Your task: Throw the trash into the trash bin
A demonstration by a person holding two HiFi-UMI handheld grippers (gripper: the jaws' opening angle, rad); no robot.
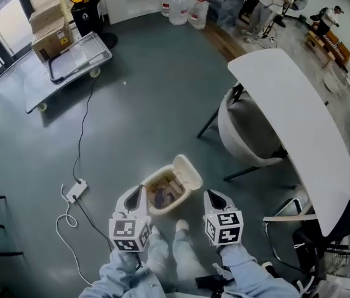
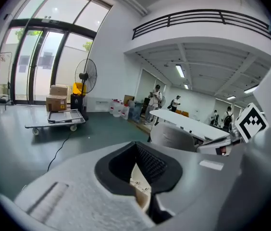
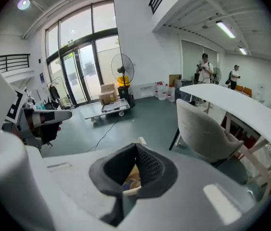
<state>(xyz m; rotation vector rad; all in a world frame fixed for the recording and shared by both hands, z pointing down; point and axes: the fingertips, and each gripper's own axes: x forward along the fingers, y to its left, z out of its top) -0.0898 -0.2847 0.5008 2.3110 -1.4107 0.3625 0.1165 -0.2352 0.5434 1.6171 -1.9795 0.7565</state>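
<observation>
Below, rounded cream plastic trash bin (image 1: pixel 166 191); left hand-held gripper (image 1: pixel 138 194) and right hand-held gripper (image 1: pixel 215 198), ribbed black pads (image 2: pixel 151 163) together.

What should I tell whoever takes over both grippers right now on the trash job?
Left gripper: shut, empty, held at the left side of the trash bin.
Right gripper: shut, empty, held at the bin's right side.
The bin stands on the floor with its lid open; trash lies inside.
Done: the trash looks binned.
Left: no loose trash shows nearby; perhaps close the lid.
</observation>
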